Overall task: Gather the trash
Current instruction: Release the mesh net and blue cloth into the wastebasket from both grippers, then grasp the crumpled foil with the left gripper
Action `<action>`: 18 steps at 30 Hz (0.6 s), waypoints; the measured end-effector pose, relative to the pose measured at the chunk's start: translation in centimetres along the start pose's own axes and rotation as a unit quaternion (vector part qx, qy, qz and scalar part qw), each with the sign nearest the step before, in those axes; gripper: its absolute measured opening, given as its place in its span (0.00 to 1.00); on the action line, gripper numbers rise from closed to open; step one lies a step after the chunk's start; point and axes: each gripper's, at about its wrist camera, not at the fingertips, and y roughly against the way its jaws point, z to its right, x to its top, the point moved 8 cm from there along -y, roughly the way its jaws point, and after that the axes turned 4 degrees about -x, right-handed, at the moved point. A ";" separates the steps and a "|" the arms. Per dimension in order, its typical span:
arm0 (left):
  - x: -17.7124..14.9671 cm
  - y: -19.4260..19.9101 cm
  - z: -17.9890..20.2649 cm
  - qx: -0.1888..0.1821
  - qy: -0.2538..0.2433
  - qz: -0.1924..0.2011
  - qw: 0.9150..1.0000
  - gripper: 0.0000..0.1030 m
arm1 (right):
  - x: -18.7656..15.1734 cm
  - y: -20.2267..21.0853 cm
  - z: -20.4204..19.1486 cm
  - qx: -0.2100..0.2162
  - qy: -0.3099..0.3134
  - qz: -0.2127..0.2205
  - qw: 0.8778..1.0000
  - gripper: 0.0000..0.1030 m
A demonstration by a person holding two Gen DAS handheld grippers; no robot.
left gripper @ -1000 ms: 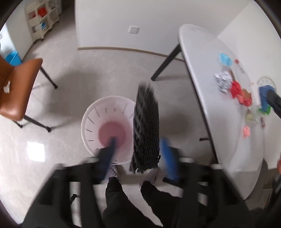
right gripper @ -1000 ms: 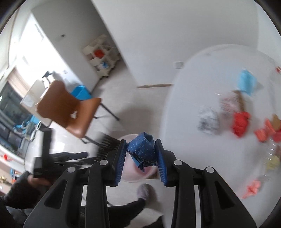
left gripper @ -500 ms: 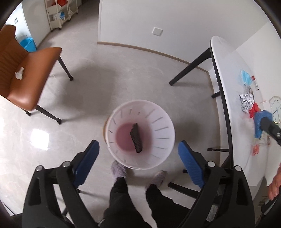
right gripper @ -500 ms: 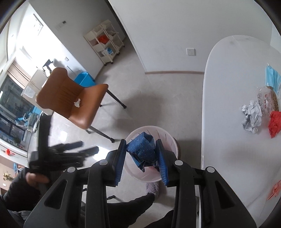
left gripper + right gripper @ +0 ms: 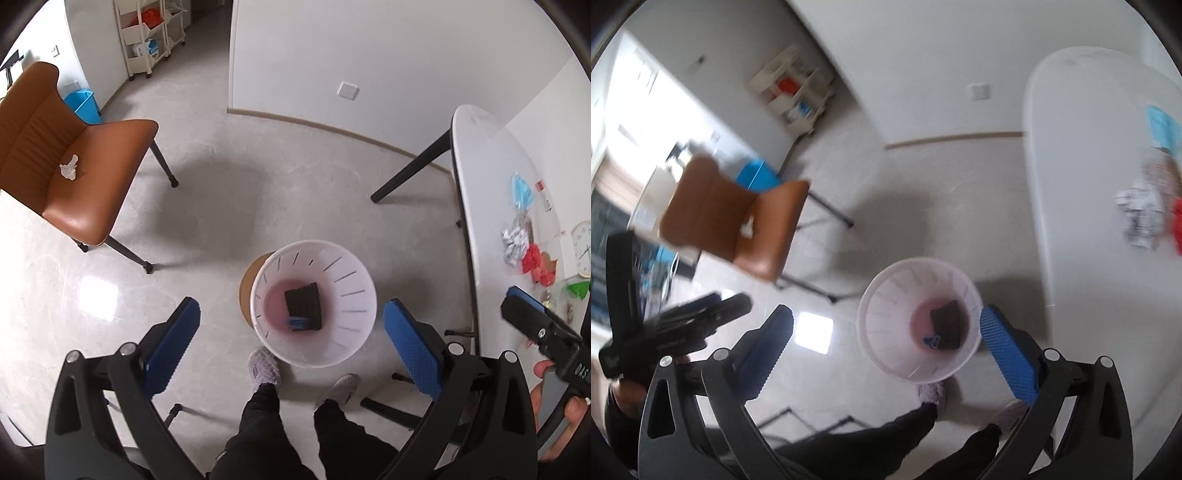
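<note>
Right gripper [image 5: 886, 338] jaws just opened wide; blue crumpled paper [image 5: 931, 340] now lies in the white bin [image 5: 886, 332] beside the black foam sheet [image 5: 303, 305]. Left gripper [image 5: 291, 328] also wide, empty. Table [image 5: 484, 177] trash remains.

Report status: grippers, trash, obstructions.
Left gripper open, empty. Right gripper jaws just opened, empty. Black mesh piece and blue scrap in white bin. Nothing blocking the bin.
</note>
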 end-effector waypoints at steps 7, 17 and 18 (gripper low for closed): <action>1.4 2.3 4.2 0.008 -0.043 0.031 0.999 0.92 | 1.3 6.5 6.0 -0.064 -0.037 0.075 0.994 0.97; 2.3 3.9 14.3 -0.007 -0.112 0.067 0.991 0.92 | 0.4 12.9 14.2 -0.111 -0.087 0.124 0.982 0.97; 2.3 3.9 15.3 -0.010 -0.118 0.069 0.991 0.92 | 0.5 13.2 14.6 -0.115 -0.089 0.125 0.981 0.97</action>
